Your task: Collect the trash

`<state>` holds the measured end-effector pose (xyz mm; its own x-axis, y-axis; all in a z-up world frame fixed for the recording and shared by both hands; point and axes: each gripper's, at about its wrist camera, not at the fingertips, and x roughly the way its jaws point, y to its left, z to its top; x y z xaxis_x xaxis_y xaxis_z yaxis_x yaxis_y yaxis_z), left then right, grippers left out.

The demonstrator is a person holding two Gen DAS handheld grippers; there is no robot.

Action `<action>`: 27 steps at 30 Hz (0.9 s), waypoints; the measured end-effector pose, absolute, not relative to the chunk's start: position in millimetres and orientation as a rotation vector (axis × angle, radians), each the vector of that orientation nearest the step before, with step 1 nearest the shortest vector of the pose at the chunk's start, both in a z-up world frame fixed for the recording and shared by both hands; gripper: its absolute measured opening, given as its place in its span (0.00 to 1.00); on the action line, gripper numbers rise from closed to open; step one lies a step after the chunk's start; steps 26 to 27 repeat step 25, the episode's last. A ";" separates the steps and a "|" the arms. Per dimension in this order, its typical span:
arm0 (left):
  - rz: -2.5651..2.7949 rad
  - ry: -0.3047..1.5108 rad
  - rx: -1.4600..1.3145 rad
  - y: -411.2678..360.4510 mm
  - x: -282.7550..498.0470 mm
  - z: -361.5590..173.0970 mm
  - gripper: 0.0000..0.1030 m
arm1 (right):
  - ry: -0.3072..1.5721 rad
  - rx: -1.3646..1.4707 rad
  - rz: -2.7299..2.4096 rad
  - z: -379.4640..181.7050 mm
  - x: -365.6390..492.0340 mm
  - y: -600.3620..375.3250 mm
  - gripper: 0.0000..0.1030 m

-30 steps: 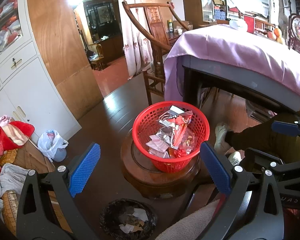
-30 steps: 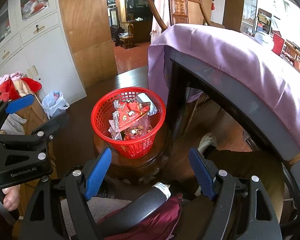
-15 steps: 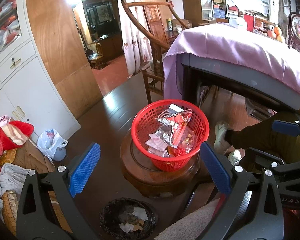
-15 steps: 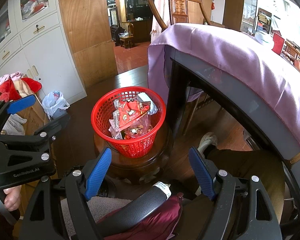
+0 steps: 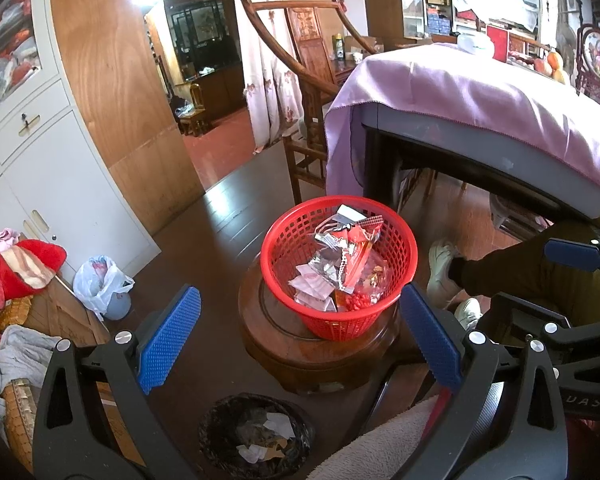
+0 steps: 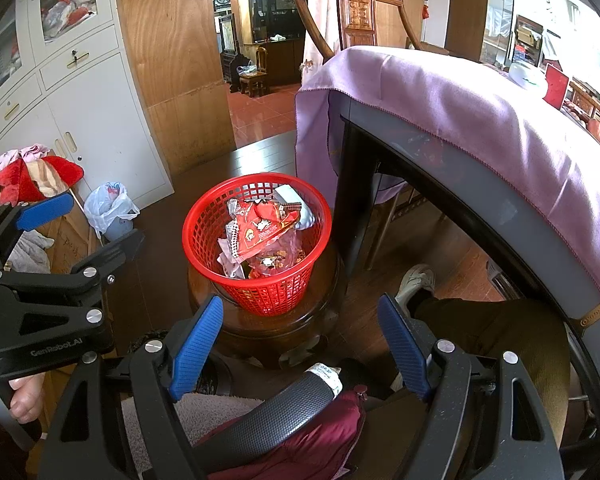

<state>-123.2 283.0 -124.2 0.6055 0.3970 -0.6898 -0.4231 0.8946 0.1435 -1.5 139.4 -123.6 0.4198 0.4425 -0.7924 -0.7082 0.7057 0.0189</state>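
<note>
- Left tool gaping wide, gripping nothing, hovering above the floor with blue pads framing the stool.
- Right tool also gaping wide, gripping nothing, hanging low over a lap and a dark chair arm.
- Red basket sitting on a round wooden stool, just beside the worktop leg.
- Basket holding trash: red snack wrapper, silver foil, white paper scraps, clear bag with small bits.
- Not touching the basket with either tool; basket sitting ahead of both, between the pads in both views.
- Black bin standing on the floor nearer than the stool, under the left tool, holding paper scraps and brown debris.
- White plastic bag sitting on the floor by the white cabinet, well apart from the basket.
- Red and grey fabric pile lying at far left on a wooden box.
- Worktop wearing a purple cloth, spanning the right side.
- Wooden chair standing behind the worktop corner.
- Leg in dark trousers with white shoe reaching under the worktop, near the stool.
- Left tool showing in the right view at far left, held by a hand, pads apart.
</note>
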 end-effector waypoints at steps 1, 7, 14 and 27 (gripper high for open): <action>0.474 0.788 -0.035 283.2 -122.9 -124.0 0.93 | 0.874 -0.343 0.739 -123.7 -1.5 139.4 0.76; 0.475 0.790 -0.036 283.1 -122.3 -123.6 0.93 | 0.874 -0.343 0.739 -124.0 -1.2 138.8 0.76; 0.474 0.791 -0.036 283.1 -122.3 -123.6 0.93 | 0.874 -0.341 0.740 -124.9 -1.9 137.7 0.76; 0.480 0.792 -0.029 282.2 -124.6 -126.5 0.93 | 0.873 -0.338 0.739 -123.7 -2.2 136.8 0.76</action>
